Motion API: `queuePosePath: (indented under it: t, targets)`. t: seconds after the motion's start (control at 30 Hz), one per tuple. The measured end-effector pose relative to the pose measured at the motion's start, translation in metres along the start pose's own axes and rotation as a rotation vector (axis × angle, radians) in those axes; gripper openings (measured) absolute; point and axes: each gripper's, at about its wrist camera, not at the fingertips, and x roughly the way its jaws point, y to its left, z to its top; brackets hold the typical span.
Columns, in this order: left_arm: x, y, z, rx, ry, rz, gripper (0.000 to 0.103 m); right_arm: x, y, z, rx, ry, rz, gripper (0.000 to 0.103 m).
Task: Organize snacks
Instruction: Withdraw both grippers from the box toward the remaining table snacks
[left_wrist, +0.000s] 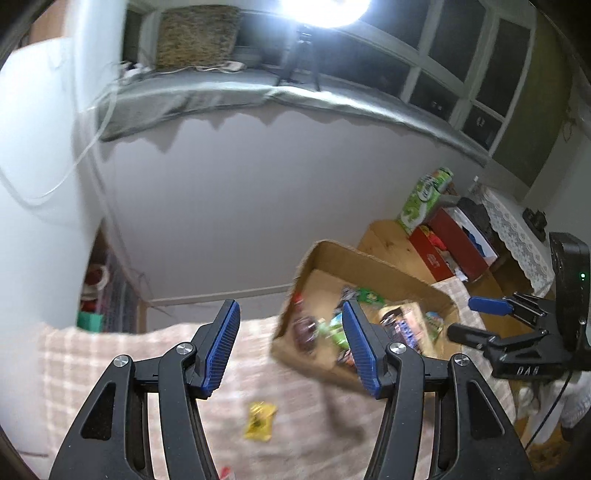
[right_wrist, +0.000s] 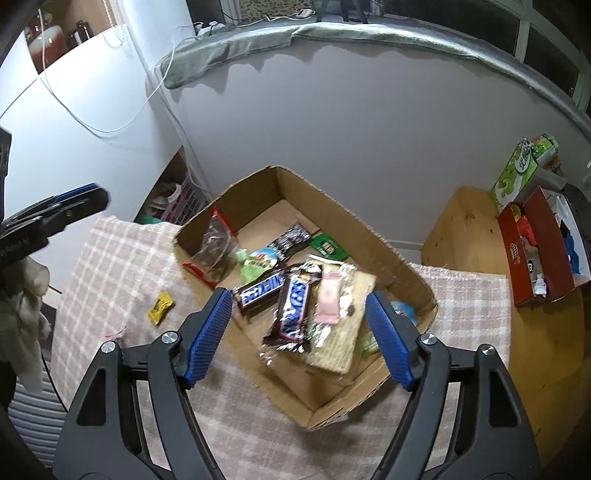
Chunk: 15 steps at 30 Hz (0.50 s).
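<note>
An open cardboard box (right_wrist: 373, 236) stands on a pink checked cloth (right_wrist: 110, 258) and holds several snacks: two Snickers bars (right_wrist: 295, 310), a pink wafer pack (right_wrist: 328, 299), a cracker pack (right_wrist: 343, 350) and a clear bag with red edges (right_wrist: 212, 251). A small yellow snack packet (right_wrist: 160, 307) lies on the cloth left of the box; it also shows in the left wrist view (left_wrist: 260, 421). My right gripper (right_wrist: 297, 332) is open and empty above the box's near side. My left gripper (left_wrist: 290, 347) is open and empty above the cloth, beyond the yellow packet. The box (left_wrist: 406, 273) is blurred there.
A wooden surface (right_wrist: 476, 236) right of the cloth carries a red box (right_wrist: 532, 258) of odds and ends and a green carton (right_wrist: 517, 173). A white wall rises behind the box. A white cabinet (right_wrist: 55, 147) stands at the left.
</note>
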Motion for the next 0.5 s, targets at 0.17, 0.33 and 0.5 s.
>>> queuePosePath:
  t: [0.17,0.33,0.5]
  targets:
    - [-0.028,0.032,-0.025,-0.047,0.000,0.056,0.057,-0.005,0.012,-0.010,0.000,0.004,0.037,0.078]
    - [-0.043,0.054,-0.062,-0.118,0.040,0.086,0.057,-0.005,0.032,-0.019,-0.018,0.026,0.077,0.078]
    - [-0.054,0.064,-0.104,-0.205,0.081,0.089,0.057,0.002,0.054,-0.026,-0.037,0.053,0.114,0.078]
